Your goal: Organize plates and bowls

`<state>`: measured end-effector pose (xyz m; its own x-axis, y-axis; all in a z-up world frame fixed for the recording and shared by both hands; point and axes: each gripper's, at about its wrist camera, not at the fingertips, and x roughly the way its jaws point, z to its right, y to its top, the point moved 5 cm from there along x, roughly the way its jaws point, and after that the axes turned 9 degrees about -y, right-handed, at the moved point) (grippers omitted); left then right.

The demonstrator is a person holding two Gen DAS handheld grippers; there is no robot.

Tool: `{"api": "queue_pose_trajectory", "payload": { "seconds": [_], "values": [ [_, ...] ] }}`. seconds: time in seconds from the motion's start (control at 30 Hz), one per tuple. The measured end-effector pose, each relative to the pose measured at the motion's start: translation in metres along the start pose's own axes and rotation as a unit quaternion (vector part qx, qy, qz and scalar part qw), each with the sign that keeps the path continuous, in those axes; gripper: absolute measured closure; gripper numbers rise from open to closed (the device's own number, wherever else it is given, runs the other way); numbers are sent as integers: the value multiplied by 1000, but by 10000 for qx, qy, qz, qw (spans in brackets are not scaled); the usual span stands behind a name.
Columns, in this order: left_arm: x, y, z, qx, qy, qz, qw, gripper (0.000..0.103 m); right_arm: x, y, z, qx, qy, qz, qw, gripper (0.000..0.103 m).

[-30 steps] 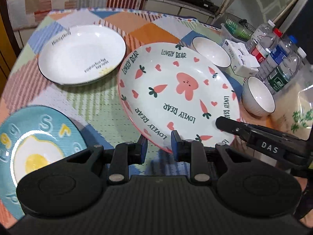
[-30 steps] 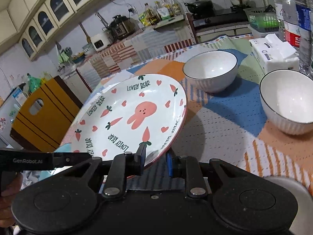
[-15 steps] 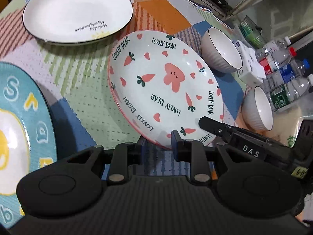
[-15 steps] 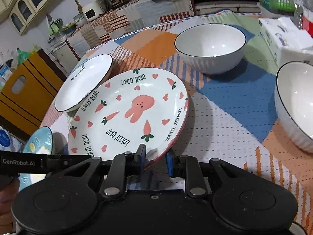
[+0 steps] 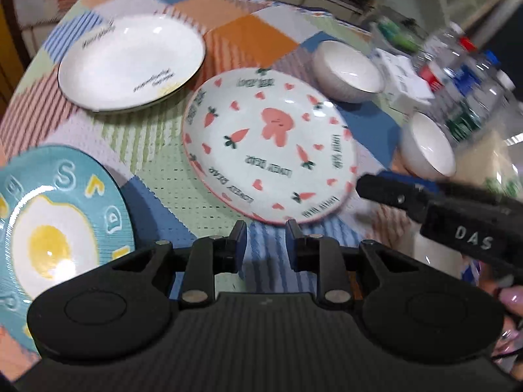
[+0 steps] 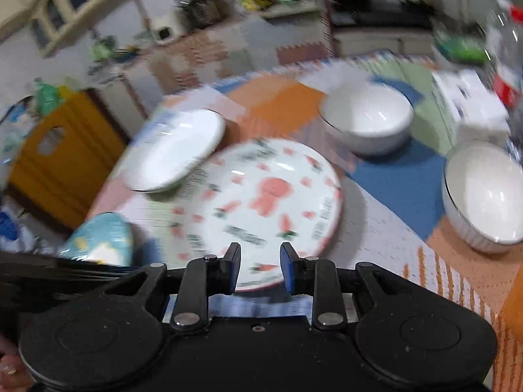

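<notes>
With the carrot-and-rabbit plate [image 5: 271,150] lying mid-frame on the desk [image 5: 157,176] and the left gripper [image 5: 265,238] and right gripper [image 6: 260,261] both parted, clear of its rim, pull straight back before reaching again; I count three plates, two white bowls.

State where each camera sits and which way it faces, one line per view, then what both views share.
Left wrist: on the left gripper, angled down over the table toward the bottles; the right gripper and fingertips show at right.
Right wrist: on the right gripper, angled down toward the kitchen counter; the left gripper enters at left.
Shared: rabbit plate, white plate, egg plate, two white bowls.
</notes>
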<state>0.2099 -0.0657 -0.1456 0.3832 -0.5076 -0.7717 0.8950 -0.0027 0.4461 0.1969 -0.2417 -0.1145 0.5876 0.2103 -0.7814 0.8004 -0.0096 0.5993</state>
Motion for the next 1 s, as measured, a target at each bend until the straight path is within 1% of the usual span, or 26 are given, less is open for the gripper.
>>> {"api": "queue_pose_trajectory", "payload": {
  "seconds": [0.1,0.2,0.3,0.43,0.5,0.57,0.63,0.73,0.83,0.9,0.97,1.0],
  "values": [
    [-22,-9,14,217,-89,-50,9997,77,-35,3,-18,-355,61,281,9990,71],
    [-46,-21,31,658,21,-91,9978,76,-61,0,-25,-476,19,560,9973,70],
    [-71,-32,39,997,165,-161,9947,72,-85,-3,-30,-471,154,674,9965,65],
    [-104,-44,42,1354,350,-250,9899,67,-112,-4,-47,-740,157,767,9942,54],
    [-121,-48,40,1421,397,-261,9887,65,-124,-6,-59,-1001,177,790,9917,48],
    [-137,-53,38,1495,404,-240,9876,61,-139,-8,-72,-1225,212,834,9887,38],
    [-150,-57,32,1564,461,-238,9863,58,-154,-10,-85,-1399,347,866,9858,33],
    [-166,-63,18,1585,586,-257,9853,52,-169,-15,-104,-1600,579,877,9815,19],
    [-178,-67,2,1584,781,-252,9840,50,-175,-18,-119,-1699,791,905,9781,18],
    [-186,-69,-11,1560,1018,-216,9823,50,-171,-20,-124,-1728,867,874,9772,17],
    [-193,-72,-22,1516,1090,-245,9821,50,-165,-23,-129,-1817,1020,800,9748,9],
    [-197,-72,-28,1472,1136,-236,9823,50,-161,-27,-132,-2025,1167,727,9696,9]
  ]
}}
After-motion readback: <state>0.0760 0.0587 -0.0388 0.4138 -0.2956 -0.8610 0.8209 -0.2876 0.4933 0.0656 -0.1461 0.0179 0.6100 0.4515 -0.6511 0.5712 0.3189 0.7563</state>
